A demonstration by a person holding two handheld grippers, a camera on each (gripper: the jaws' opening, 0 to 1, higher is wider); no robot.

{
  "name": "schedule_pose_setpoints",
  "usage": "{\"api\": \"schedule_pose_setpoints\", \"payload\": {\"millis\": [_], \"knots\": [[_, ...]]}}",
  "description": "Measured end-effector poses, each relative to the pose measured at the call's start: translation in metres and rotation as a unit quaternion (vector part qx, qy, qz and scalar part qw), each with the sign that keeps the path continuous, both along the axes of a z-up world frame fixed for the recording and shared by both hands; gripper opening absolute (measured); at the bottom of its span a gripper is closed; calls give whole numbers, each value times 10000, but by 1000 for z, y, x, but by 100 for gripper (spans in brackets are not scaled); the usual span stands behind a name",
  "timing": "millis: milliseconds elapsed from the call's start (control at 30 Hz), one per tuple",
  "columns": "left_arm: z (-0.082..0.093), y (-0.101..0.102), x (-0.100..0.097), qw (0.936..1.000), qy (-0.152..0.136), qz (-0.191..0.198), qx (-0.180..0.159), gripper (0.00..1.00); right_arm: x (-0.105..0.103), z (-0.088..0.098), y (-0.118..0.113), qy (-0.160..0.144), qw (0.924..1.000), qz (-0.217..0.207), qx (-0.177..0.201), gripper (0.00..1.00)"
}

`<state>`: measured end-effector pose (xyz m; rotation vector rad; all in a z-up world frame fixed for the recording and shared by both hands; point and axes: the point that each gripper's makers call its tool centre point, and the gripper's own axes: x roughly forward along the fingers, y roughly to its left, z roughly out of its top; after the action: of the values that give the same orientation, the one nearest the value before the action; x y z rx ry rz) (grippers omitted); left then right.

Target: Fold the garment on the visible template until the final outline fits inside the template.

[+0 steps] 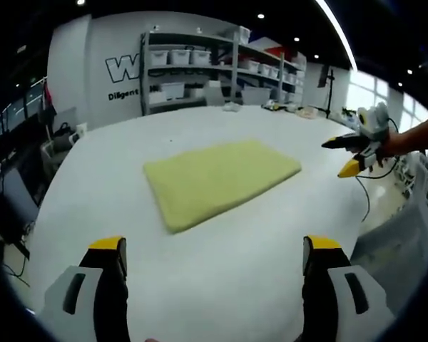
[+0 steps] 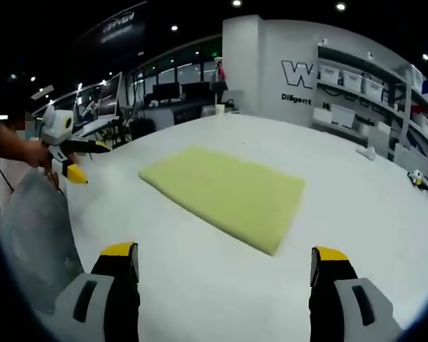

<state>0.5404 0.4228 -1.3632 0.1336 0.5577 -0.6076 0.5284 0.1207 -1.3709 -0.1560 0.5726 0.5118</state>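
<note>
A yellow-green garment (image 1: pixel 221 178) (image 2: pixel 225 192) lies folded into a flat rectangle in the middle of the white table (image 1: pixel 221 285) (image 2: pixel 200 285). My left gripper (image 1: pixel 214 246) stands open on the near side of it, above bare table, with nothing between its yellow-tipped jaws. It also appears in the right gripper view as the left gripper (image 2: pixel 93 164), held by a hand off the garment's left corner. My right gripper (image 2: pixel 225 253) is open and holds nothing, short of the garment's near edge. In the left gripper view the right gripper (image 1: pixel 335 158) hangs open beyond the garment's right corner.
Shelves with white bins (image 1: pixel 200 64) (image 2: pixel 357 85) stand behind the table. Small items (image 1: pixel 285 107) lie at the table's far end, and a white object (image 2: pixel 367 152) sits near the far right. Desks with monitors (image 2: pixel 164 92) are beyond. A cable (image 1: pixel 364 199) trails off the table's right edge.
</note>
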Motion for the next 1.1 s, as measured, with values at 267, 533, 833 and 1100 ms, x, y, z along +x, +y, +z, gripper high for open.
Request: {"api": "schedule_pose_setpoints", "payload": {"millis": [267,533,833,1100], "knots": [[0,-2,7,9999,13,112,-50,99,4,-9,2,85,10000,42,-2,99],[-8,-1,7,9999,98,137,-21,99,4,-16,-1,170,9998,43,-8,99],[-8,1,8,9999,93,115,-50,99,5,-21,0,262,9997,37,10,99],[-9,-1,12,10000,80,42,-23,98,7,-19,-2,219,9997,-8,47,99]]}}
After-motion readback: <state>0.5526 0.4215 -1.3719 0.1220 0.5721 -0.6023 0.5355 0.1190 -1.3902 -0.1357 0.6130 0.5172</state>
